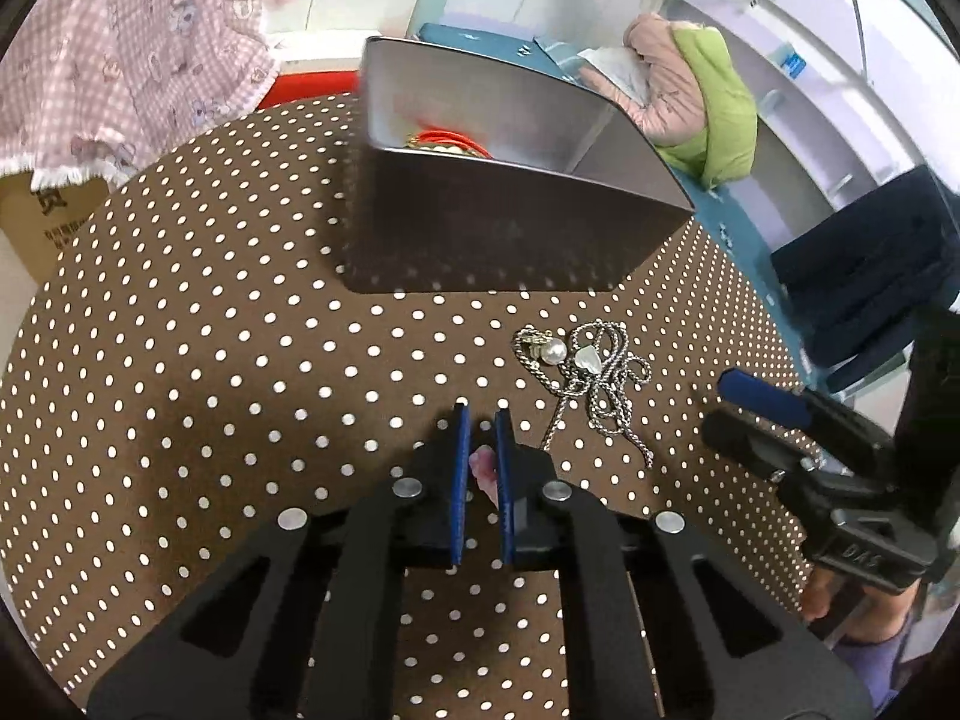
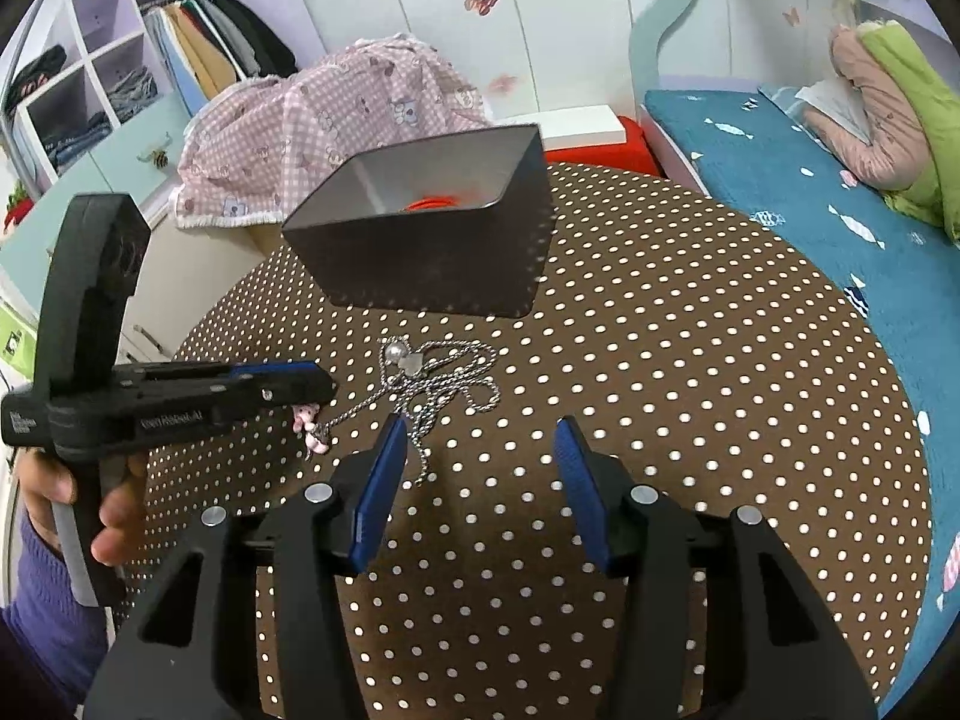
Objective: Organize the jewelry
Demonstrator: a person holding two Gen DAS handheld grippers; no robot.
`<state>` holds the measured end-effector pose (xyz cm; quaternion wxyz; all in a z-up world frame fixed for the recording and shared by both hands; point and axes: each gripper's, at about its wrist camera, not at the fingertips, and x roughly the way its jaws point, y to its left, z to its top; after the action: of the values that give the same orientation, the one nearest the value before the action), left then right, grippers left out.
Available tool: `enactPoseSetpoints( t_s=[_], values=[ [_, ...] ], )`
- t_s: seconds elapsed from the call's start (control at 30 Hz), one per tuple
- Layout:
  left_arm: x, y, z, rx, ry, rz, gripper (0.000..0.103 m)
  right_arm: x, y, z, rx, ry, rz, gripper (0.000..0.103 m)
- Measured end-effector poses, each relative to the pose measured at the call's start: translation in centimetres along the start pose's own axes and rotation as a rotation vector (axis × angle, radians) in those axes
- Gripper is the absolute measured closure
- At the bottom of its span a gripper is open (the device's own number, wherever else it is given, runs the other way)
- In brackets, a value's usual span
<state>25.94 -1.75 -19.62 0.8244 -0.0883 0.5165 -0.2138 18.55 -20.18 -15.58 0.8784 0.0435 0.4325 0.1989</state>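
Brown polka-dot table (image 2: 690, 360); dark box (image 2: 432, 252) and tangled silver chains (image 2: 438, 384) lie on it.

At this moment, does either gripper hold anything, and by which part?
The left gripper pinches a small pink charm between its fingers, apparently at the silver chain's end. The right gripper is open and empty.

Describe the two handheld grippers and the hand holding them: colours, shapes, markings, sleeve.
Both the left gripper and the right gripper have matte black angular frames, silver round rivets and flat blue finger pads. The left's body carries white lettering. A bare hand with a purple sleeve grips its handle.
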Motion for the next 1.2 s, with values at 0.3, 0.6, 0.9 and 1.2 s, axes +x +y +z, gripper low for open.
enactPoseSetpoints(
  t_s=[0.3,0.6,0.9,1.2],
  values=[
    [-2.4,2.7,-0.3,-0.057,-0.018,-0.094,0.096,0.8,1.2,0.5,-0.029,0.010,-0.004,0.054],
    [-5.8,3.0,0.5,-0.065,-0.092,-0.079,0.096,2.3,2.5,1.4,-0.056,0.021,-0.006,0.054],
    [-7.2,3.7,1.0,-0.061,-0.114,-0.056,0.096,5.1,4.8,2.4,-0.158,0.015,-0.070,0.067],
    [-6.4,3.2,1.3,-0.054,-0.101,-0.070,0.096,5.9,4.7,2.3,-0.207,0.030,-0.112,0.090]
  ],
)
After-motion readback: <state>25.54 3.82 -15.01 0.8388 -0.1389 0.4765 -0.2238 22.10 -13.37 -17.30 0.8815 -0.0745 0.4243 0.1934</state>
